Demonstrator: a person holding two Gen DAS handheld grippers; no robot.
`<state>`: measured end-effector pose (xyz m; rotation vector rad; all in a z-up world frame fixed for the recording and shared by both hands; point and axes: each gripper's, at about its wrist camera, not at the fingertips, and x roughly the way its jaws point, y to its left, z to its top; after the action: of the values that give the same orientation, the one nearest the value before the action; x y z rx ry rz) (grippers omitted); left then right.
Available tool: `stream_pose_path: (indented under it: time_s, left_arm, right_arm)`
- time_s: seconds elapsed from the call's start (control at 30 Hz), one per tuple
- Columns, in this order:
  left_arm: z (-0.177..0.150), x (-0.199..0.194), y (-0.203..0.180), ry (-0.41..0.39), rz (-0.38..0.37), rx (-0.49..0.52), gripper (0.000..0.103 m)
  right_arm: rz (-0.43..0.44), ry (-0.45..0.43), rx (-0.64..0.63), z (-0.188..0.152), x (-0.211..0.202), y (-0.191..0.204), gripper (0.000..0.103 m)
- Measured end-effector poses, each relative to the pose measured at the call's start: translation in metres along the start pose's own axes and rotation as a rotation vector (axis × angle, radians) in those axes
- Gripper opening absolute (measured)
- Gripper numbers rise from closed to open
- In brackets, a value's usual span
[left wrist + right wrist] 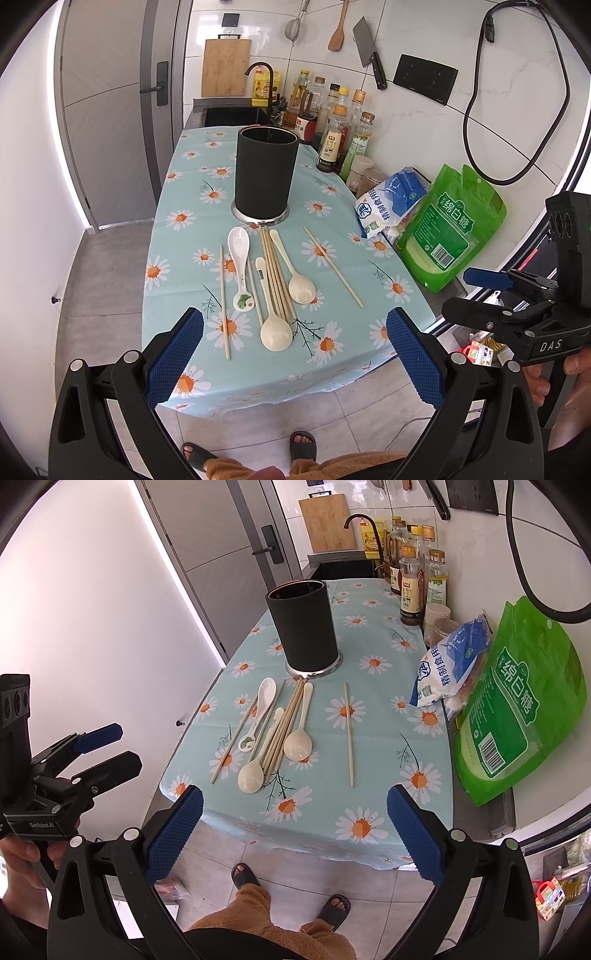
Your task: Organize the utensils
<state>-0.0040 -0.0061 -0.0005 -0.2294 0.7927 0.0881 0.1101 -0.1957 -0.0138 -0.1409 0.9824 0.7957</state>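
A daisy-print tablecloth (192, 236) covers the counter. A black utensil holder (266, 171) stands upright mid-cloth. Left gripper (295, 356) and right gripper (295, 836) hover at the near edge, fingers wide apart, holding nothing. Spoons (275, 332) and chopsticks (275, 273) lie loose just before the holder.

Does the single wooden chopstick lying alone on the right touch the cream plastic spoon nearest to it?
Apart. In the right wrist view, bare flowered cloth shows between the lone wooden chopstick and the cream plastic spoon along the chopstick's whole length.
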Motion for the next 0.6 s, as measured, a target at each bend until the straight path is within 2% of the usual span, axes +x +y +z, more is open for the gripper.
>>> stream_pose_path:
  time_s: [0.47,0.6]
  left_arm:
    - [0.0,0.0,-0.013,0.007,0.011,0.01,0.096]
    - [0.0,0.003,-0.013,0.018,0.0,-0.021,0.096]
  right_arm:
    - [0.018,0.016,-0.026,-0.002,-0.003,-0.001,0.099]
    - [0.025,0.026,-0.017,0.0,-0.004,-0.005,0.099]
